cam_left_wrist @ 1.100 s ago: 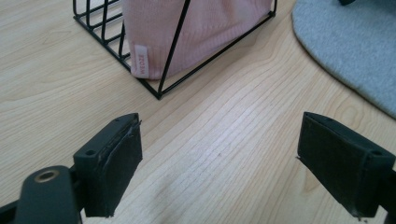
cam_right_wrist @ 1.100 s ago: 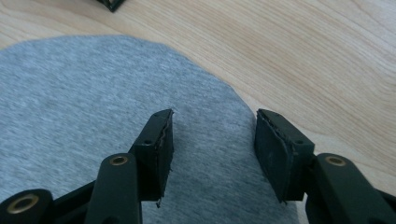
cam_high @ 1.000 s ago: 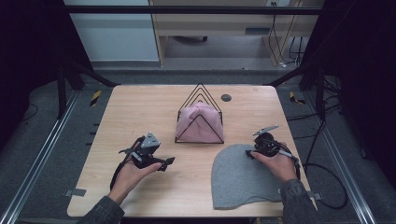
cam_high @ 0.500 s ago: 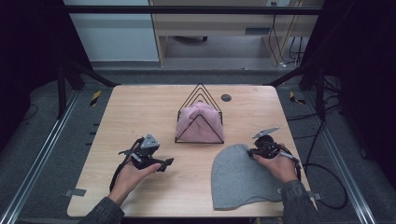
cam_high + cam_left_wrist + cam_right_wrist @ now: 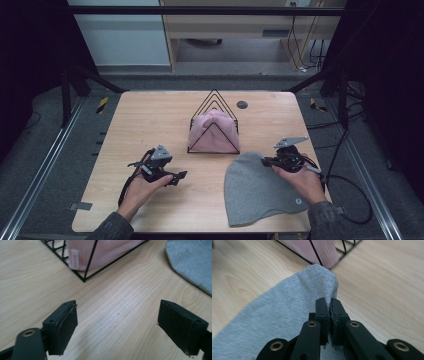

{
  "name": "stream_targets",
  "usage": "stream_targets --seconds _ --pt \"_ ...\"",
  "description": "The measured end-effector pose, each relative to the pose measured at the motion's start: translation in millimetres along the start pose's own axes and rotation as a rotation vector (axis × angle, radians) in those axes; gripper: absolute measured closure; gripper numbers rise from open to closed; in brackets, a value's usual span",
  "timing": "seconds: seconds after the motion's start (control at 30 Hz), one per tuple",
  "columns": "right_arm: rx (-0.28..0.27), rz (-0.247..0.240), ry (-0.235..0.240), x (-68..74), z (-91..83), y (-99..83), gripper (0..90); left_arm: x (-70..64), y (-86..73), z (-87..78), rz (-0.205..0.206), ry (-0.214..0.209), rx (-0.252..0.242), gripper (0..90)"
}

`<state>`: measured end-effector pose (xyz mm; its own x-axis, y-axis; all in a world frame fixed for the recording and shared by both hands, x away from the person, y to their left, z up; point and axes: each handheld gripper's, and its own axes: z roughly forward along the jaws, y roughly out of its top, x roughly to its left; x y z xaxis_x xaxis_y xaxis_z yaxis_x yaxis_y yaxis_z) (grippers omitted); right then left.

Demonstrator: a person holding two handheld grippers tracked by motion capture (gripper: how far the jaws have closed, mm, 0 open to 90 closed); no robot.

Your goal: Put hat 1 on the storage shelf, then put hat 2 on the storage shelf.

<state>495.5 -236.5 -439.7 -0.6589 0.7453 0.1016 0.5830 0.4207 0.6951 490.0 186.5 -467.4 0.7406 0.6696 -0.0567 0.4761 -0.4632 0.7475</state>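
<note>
i see a grey hat (image 5: 260, 190) of soft matt fleece, a pink knit cloth (image 5: 212, 131) in a thin black wire rack (image 5: 214, 100), on a pale smooth wood table (image 5: 150, 120).

Two hand-held grippers are seen, each built of black parts. The left gripper (image 5: 170, 176) is topped by a grey three-cornered plate, and a black cable is trailed from it along the forearm. The right gripper (image 5: 266, 161) carries a like grey plate, and a black cable is looped from it. Its jaws are made of flat black blocks, with brass-coloured rivets set in the black linkage arms. Grey sleeves are worn on both forearms.
</note>
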Motion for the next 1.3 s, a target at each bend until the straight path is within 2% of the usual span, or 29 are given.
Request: stream_targets --seconds 0.03,0.13,0.17,0.2,0.3,0.37,0.47,0.5,0.63,0.87,0.97,1.3 --pt "-0.030 -0.008 0.007 6.6 -7.8 3.8 86.6 -0.7 0.0 0.1 0.008 -0.012 -0.001 13.6" --pt "-0.057 -0.021 0.025 13.0 -14.7 7.6 86.6 -2.0 -0.7 -1.6 0.008 -0.064 -0.035 12.4" --pt "-0.075 -0.049 0.029 18.9 -19.8 11.6 86.6 -1.7 -0.6 -2.7 0.005 -0.069 -0.040 12.2" --pt "-0.079 -0.055 0.036 22.3 -22.9 13.8 86.6 -0.6 -0.8 -4.8 -0.002 -0.064 -0.053 12.2" --pt "-0.095 -0.079 0.046 28.6 -28.2 18.5 86.5 1.3 -1.8 -5.7 -0.017 -0.084 -0.054 12.2" --pt "-0.116 -0.116 0.053 38.9 -35.2 26.6 86.5 2.2 -3.4 -4.7 -0.026 -0.095 -0.046 12.3" --pt "-0.132 -0.136 0.060 46.4 -39.2 32.6 86.5 0.8 -4.5 -2.4 -0.022 -0.118 -0.028 13.2" --pt "-0.142 -0.156 0.061 53.6 -42.4 39.0 86.5 0.3 -4.6 -2.2 -0.019 -0.124 -0.023 13.2" --pt "-0.160 -0.188 0.064 64.0 -45.9 50.5 86.5 -1.8 -4.7 -1.2 -0.014 -0.144 -0.022 13.1" --pt "-0.197 -0.204 0.075 75.6 -48.5 64.2 86.5 -2.2 -4.7 -2.5 -0.014 -0.170 -0.035 13.1" --pt "-0.216 -0.234 0.083 86.7 -50.5 73.9 86.5 -3.1 -4.7 -2.4 -0.011 -0.181 -0.034 13.2" --pt "-0.260 -0.290 0.098 110.4 -55.0 103.5 86.5 -7.5 -1.9 -8.2 0.009 -0.243 -0.081 13.1"
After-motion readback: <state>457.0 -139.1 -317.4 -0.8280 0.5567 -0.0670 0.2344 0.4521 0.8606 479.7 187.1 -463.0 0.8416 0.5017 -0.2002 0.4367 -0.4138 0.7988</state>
